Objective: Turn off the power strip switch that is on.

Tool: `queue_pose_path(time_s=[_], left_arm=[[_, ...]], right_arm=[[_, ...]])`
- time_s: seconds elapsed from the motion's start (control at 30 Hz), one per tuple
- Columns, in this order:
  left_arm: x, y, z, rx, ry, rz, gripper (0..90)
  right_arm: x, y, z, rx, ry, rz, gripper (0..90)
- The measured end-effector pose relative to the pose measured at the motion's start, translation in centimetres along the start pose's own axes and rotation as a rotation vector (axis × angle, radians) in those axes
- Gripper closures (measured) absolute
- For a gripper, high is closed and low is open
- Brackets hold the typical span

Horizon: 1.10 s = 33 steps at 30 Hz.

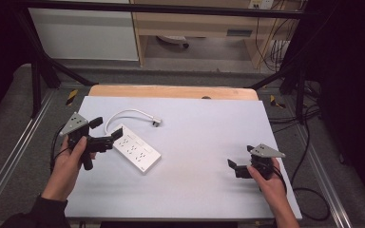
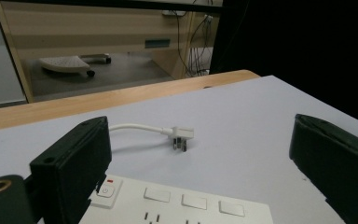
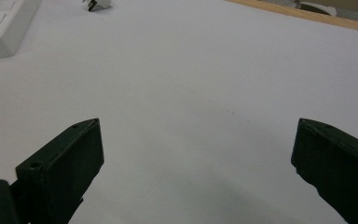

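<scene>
From the high view, a pale sheet is covering the bench [image 1: 195,142], dark floor lying around it; a power strip [image 1: 134,148] is lying at its left, just beside the left gripper [image 1: 108,130]. The left gripper view is showing fingers [image 2: 74,163] standing apart over the strip's switch [image 2: 105,190], a plug [image 2: 181,136] beyond. The right gripper view is showing its fingers [image 3: 65,168] apart above bare sheet.

- One power strip [image 1: 136,149] lies on the surface [image 1: 209,142].
- One cord [image 1: 123,114] runs from it.
- One plug [image 1: 156,122] ends the cord.
- Two claws: the left claw [image 1: 105,131] and the right claw [image 1: 240,159].
- Two hands hold them: left hand [image 1: 69,161], right hand [image 1: 268,180].
</scene>
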<state>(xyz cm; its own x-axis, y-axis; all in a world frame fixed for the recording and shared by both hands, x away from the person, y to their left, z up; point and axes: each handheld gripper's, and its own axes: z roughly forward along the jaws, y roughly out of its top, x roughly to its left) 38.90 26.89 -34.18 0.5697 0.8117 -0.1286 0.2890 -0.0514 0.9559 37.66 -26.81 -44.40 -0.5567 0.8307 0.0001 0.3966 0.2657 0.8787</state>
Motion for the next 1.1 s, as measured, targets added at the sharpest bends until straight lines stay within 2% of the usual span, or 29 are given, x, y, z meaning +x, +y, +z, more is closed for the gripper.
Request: queue_pose_path(time_s=[0.2,0.5,0.63,0.87,1.1], left_arm=[[0.1,0.2,-1.8,-0.011,-0.004,-0.001,4.7],[0.9,-0.8,-4.4,-0.023,0.017,-0.024,4.7],[1.2,-1.4,-4.9,-0.014,0.020,-0.023,4.7],[1.9,-2.5,-5.5,-0.008,0.030,-0.045,5.2],[2.0,-3.2,-6.7,-0.022,0.041,-0.049,5.4]], right_arm=[[0.3,0.2,0.1,0.001,-0.001,-0.005,2.4],[0.3,0.1,0.2,0.009,0.004,-0.007,2.3],[0.3,0.1,0.2,0.008,0.001,-0.008,2.3],[0.4,0.1,0.3,0.011,0.001,-0.009,2.4],[0.4,0.1,0.3,0.018,-0.004,-0.009,2.6]])
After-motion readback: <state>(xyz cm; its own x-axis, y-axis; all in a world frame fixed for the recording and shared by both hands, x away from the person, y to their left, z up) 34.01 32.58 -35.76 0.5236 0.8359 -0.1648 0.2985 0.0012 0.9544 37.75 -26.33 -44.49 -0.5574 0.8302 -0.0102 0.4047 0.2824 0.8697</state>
